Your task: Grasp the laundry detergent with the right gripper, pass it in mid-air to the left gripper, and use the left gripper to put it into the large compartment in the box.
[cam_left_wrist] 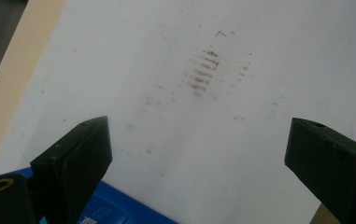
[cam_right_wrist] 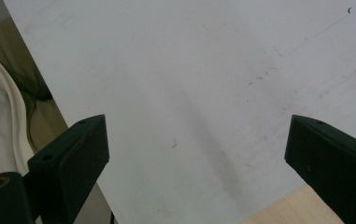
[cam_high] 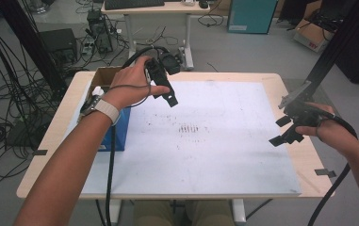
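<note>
Hovering over white mat (cam_high: 224, 141): left gripper (cam_high: 167, 96) near blue box (cam_high: 120, 129), right gripper (cam_high: 285, 129); both fingers spread, empty.

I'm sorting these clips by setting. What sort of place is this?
Probably a lab or workshop. Loose cables sprawl over the grey floor, a second desk with a keyboard stands behind, and cardboard boxes sit by the wall. The work table carries a smudged white sheet.

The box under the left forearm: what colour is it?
Blue; the box shows best in the high view, at the white mat's left edge.
</note>
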`<state>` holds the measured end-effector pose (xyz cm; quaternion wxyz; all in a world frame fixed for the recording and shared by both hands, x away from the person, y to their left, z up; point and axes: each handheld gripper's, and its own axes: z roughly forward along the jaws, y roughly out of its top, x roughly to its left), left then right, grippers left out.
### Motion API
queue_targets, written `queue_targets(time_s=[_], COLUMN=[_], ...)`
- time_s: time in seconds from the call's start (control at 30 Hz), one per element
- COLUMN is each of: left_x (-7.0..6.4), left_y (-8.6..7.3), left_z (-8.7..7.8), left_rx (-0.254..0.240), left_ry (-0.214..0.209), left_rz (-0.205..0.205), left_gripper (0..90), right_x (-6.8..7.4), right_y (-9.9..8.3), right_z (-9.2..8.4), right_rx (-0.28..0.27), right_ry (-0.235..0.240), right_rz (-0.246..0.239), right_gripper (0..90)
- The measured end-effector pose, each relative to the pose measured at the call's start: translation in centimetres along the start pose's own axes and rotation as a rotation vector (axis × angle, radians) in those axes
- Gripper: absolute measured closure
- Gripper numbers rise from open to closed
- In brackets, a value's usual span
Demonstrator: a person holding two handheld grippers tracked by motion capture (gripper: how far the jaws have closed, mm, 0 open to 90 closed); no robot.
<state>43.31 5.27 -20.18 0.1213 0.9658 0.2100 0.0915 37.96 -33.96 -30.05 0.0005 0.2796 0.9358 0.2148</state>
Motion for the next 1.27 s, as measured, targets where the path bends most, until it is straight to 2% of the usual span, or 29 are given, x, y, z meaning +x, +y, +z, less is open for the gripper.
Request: queue_targets(time_s=[0.13,0.4,0.83,1.2,1.27], left_x=[-0.01,0.24,0.24,0.33,0.25], left_y=[0.04,-0.11,-0.20,-0.30,-0.31], left_z=[0.14,0.12,0.12,0.05,0.07], left_rx=[0.006,0.001,0.002,0.008,0.006], left_ry=[0.002,0.010,0.011,0.022,0.016], left_rz=[0.002,-0.011,-0.026,-0.021,-0.031], left_gripper=[7.9,8.2,8.3,8.4,8.7], right_x=[-0.05,-0.16,-0.08,-0.03,-0.04], right_y=[0.06,0.10,0.19,0.03,0.02], right_z=[0.05,0.30,0.16,0.34,0.33], right_rx=[-0.013,0.001,-0.009,-0.004,-0.004], right_ry=[-0.002,0.003,0.000,0.003,0.003], right_rz=[0.003,-0.001,-0.004,-0.004,-0.003], right_gripper=[6.2,6.3,6.2,6.3,6.3])
